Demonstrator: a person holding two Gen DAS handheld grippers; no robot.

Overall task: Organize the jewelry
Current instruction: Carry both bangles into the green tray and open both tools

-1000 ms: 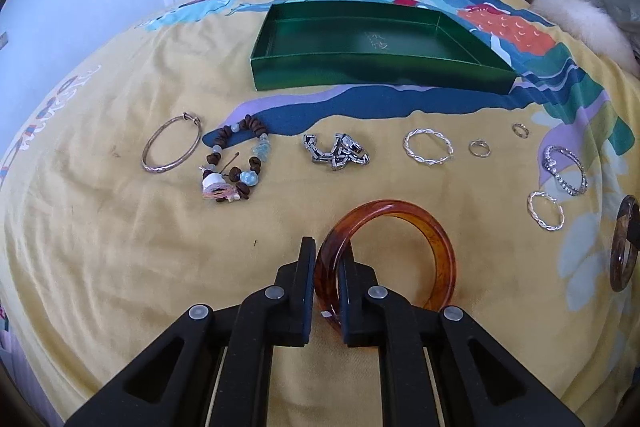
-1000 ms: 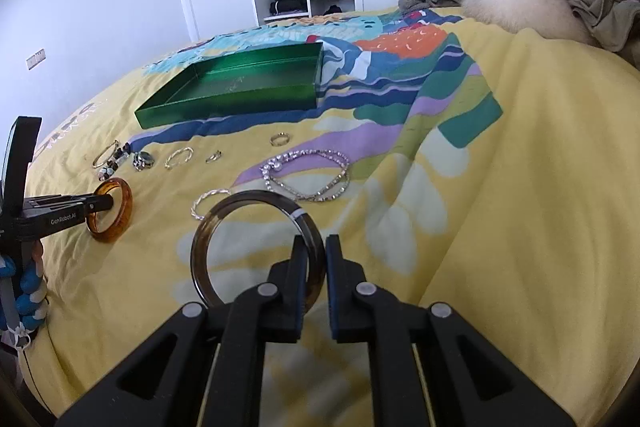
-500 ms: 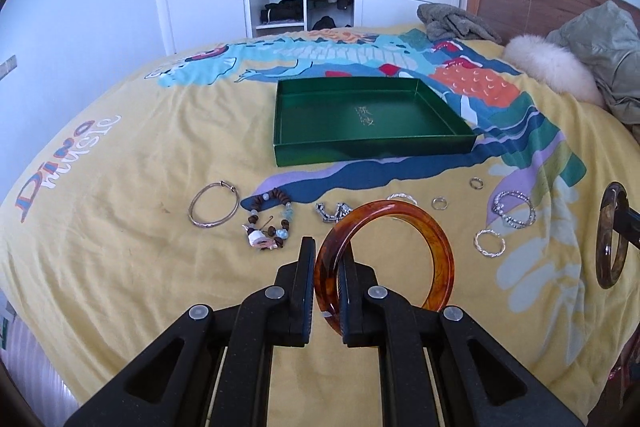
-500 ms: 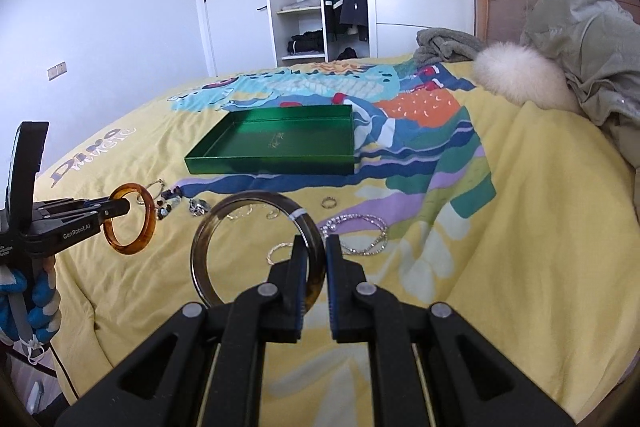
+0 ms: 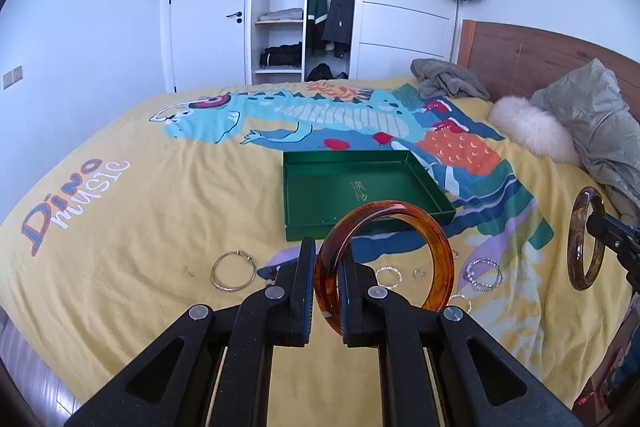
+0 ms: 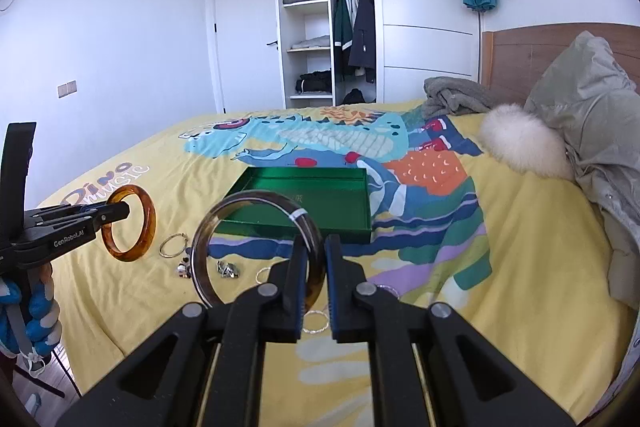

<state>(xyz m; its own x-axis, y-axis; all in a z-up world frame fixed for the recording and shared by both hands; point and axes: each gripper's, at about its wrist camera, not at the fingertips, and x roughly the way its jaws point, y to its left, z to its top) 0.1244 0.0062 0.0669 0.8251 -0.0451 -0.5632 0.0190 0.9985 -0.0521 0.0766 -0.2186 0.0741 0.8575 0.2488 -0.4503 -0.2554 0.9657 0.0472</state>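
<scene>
Left wrist view: my left claw [image 5: 326,283] was clamped on the amber bangle [image 5: 438,259], mid-frame. Right claw [image 6: 311,273] gripped the dark bangle [image 6: 208,227]; green box [image 6: 344,227] sat center on the bed [image 6: 520,247].

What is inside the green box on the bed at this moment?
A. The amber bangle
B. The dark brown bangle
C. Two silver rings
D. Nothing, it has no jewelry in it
D: the green box shows only its bare floor with gold lettering; the amber bangle is clamped in the left hand-held gripper and the dark brown bangle in the right hand-held gripper, both above the bed.
</scene>
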